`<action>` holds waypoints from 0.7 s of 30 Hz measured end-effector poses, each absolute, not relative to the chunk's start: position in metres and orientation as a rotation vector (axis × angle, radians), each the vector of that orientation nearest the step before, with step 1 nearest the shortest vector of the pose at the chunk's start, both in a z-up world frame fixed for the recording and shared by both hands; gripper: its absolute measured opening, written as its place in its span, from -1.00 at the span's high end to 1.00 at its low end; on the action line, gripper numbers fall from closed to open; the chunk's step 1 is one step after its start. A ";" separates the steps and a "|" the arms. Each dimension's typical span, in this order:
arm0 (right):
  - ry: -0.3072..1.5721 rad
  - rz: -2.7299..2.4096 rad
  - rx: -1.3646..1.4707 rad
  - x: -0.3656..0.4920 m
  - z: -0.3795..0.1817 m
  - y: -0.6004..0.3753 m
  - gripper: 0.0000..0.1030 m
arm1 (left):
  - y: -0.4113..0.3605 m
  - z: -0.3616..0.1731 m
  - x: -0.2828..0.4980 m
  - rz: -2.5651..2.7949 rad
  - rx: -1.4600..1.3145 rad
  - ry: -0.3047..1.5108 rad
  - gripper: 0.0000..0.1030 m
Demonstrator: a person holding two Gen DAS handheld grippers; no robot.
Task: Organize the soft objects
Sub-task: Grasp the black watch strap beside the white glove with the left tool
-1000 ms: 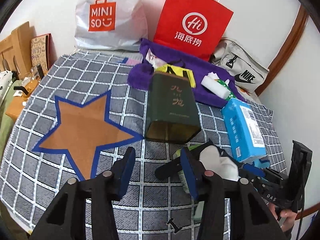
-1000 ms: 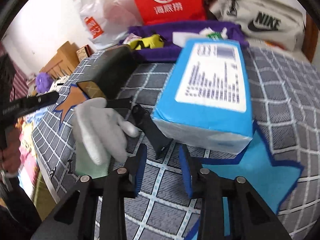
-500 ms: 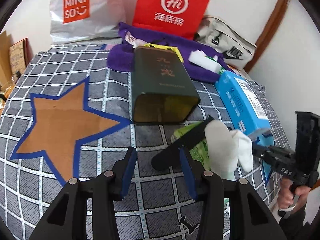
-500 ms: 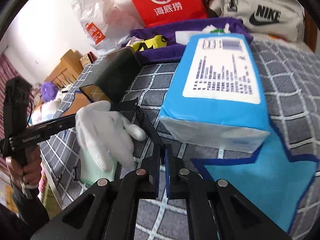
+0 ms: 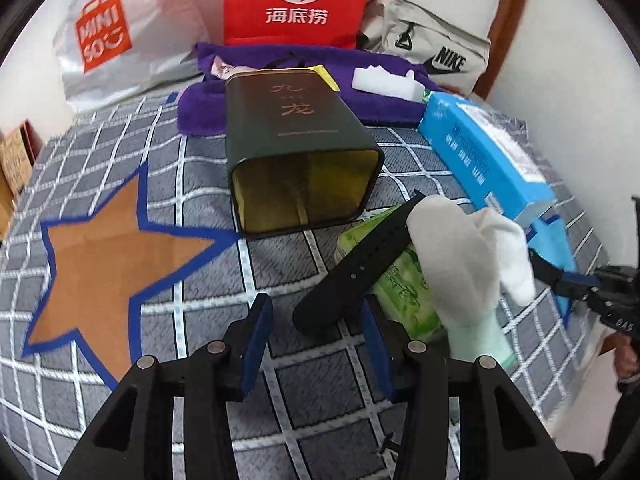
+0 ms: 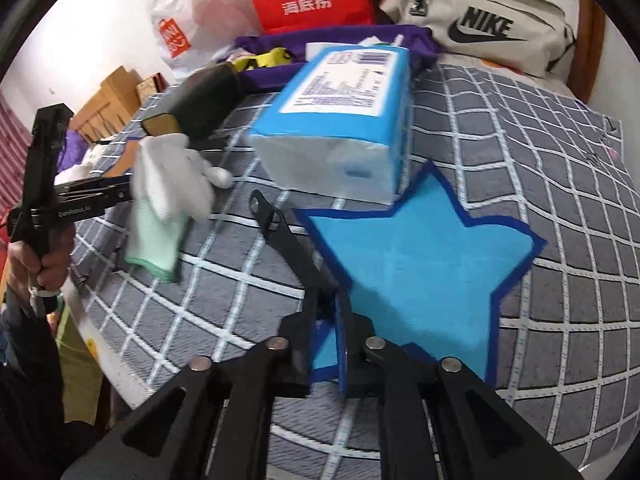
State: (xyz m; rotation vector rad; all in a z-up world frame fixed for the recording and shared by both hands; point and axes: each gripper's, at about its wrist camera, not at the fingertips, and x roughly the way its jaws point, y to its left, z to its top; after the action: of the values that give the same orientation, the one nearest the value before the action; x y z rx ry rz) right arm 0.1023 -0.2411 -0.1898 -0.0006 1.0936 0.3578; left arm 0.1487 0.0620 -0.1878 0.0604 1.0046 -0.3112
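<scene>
Gripping a black strap (image 6: 286,236), the right gripper (image 6: 326,312) is loosening; the left gripper (image 5: 316,344) hovers unclenched over the checked cloth (image 5: 200,320).

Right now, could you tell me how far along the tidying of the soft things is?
Done: nothing visibly; the dark tin lies open and empty. In hand: the right hand-held gripper has the black strap between its jaws, which are opening; the left hand-held gripper is open. Left: the white glove, green pack and tissues.
</scene>
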 end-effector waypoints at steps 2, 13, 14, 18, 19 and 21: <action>1.084 0.343 -0.017 0.103 -0.189 -0.241 0.31 | 0.056 -0.189 0.153 -0.294 0.109 1.003 0.16; 1.022 0.439 -0.166 0.119 -0.192 -0.195 -0.06 | 0.043 -0.185 0.158 -0.345 0.145 0.995 0.70; 1.026 0.431 -0.192 0.119 -0.195 -0.192 -0.06 | 0.044 -0.184 0.157 -0.343 0.144 0.992 0.77; 0.990 0.415 -0.230 0.115 -0.195 -0.187 0.40 | 0.058 -0.177 0.144 -0.331 0.095 0.983 0.83; 0.994 0.408 -0.215 0.116 -0.194 -0.188 0.49 | 0.060 -0.177 0.142 -0.330 0.088 0.982 0.84; 1.006 0.403 -0.188 0.117 -0.193 -0.192 0.56 | 0.068 -0.174 0.134 -0.312 0.057 0.981 0.85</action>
State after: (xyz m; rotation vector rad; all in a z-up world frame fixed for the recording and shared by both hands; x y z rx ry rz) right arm 0.1168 -0.1921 -0.1933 -0.1884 1.0055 0.4026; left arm 0.1337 0.0684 -0.1739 0.0574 0.9805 -0.3125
